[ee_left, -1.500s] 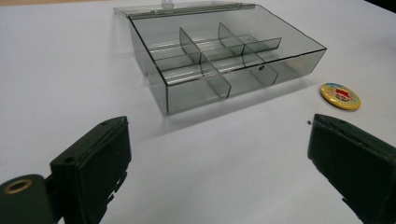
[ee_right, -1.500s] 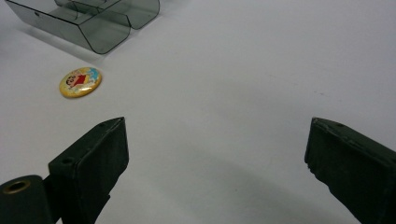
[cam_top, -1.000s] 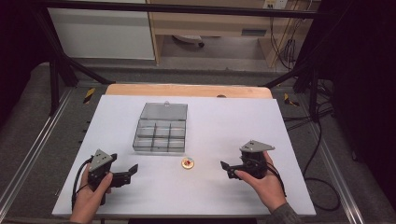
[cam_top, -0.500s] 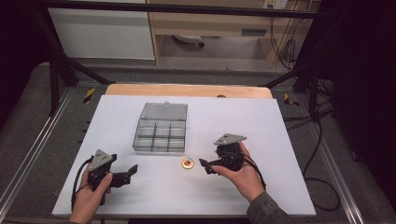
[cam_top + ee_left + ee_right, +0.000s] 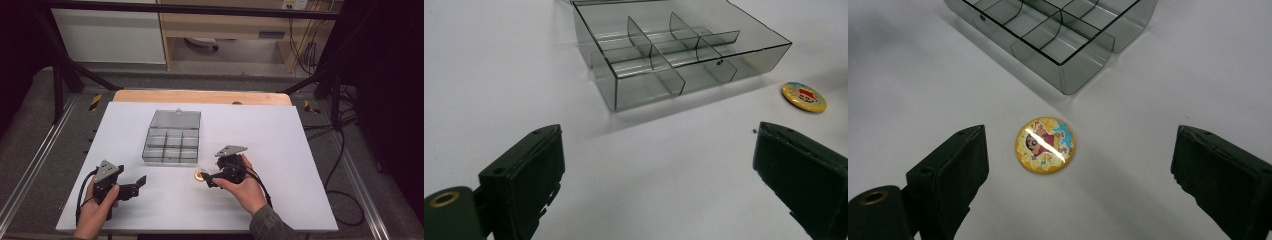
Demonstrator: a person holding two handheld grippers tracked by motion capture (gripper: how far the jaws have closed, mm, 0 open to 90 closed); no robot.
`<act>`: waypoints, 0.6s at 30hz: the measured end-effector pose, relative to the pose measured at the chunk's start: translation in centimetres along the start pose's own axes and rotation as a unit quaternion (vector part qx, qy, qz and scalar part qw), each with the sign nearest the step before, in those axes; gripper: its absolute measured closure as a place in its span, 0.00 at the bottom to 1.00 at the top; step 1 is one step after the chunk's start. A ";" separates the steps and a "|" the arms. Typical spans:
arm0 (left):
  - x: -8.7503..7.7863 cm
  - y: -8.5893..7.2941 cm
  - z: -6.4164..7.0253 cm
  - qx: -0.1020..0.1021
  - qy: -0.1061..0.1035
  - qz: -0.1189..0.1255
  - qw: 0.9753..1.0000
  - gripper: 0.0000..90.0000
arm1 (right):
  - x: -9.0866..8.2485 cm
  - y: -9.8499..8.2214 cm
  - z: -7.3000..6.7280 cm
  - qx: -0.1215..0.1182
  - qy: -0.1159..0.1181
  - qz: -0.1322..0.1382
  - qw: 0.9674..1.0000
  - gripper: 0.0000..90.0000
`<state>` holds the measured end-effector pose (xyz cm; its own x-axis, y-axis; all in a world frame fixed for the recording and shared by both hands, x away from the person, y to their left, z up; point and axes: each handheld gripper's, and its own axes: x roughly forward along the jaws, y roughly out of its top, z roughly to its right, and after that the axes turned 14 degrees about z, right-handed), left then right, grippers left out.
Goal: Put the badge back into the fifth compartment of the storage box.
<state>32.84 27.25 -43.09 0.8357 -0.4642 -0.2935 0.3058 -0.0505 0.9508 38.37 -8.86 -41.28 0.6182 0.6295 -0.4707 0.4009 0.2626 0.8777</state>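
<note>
The right hand-held gripper [image 5: 1075,165], jaws spread and just narrowing, frames the round badge [image 5: 1045,145] lying flat on the tabletop [image 5: 1158,100]; it should lower squarely, pinching the rim.

- the round domed badge [image 5: 1045,144] is yellow-orange, with a cartoon figure in red and patches of light blue on its glossy face.
- the clear smoky-grey plastic compartment box [image 5: 171,146] has dark edge lines along its dividers.
- the flat table sheet [image 5: 280,135] is plain white, with a pale wooden strip [image 5: 200,96] at its far edge.
- the left gripper [image 5: 133,185] is black with a grey three-cornered plate on top.
- the right gripper [image 5: 206,179] is black and grey alike; a brass-coloured ring sits by its jaw base.
</note>
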 end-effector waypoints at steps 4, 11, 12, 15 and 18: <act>0.1 -0.1 0.0 0.000 0.000 -0.002 1.000 0.07 | 0.5 -0.1 -0.3 -0.001 0.004 0.001 1.000 0.10; 0.1 -0.1 0.0 -0.001 0.000 -0.004 1.000 0.07 | 1.8 -0.8 -0.7 -0.012 0.014 -0.017 1.000 0.12; 0.1 -0.1 0.0 -0.001 0.000 -0.003 1.000 0.07 | 2.0 -0.9 -0.8 -0.009 0.016 -0.021 1.000 0.13; 0.2 -0.1 0.0 0.000 0.000 -0.004 1.000 0.07 | 2.5 -1.2 -0.8 -0.012 0.018 -0.028 0.999 0.17; 0.2 -0.1 0.1 0.001 -0.002 -0.002 1.000 0.07 | 2.9 -1.4 -1.0 -0.012 0.020 -0.033 0.999 0.23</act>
<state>32.95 27.13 -43.19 0.8327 -0.4669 -0.2977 0.3085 -0.0553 0.9496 38.93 -6.64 -43.81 0.5630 0.6388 -0.5244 0.4231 0.3223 0.8468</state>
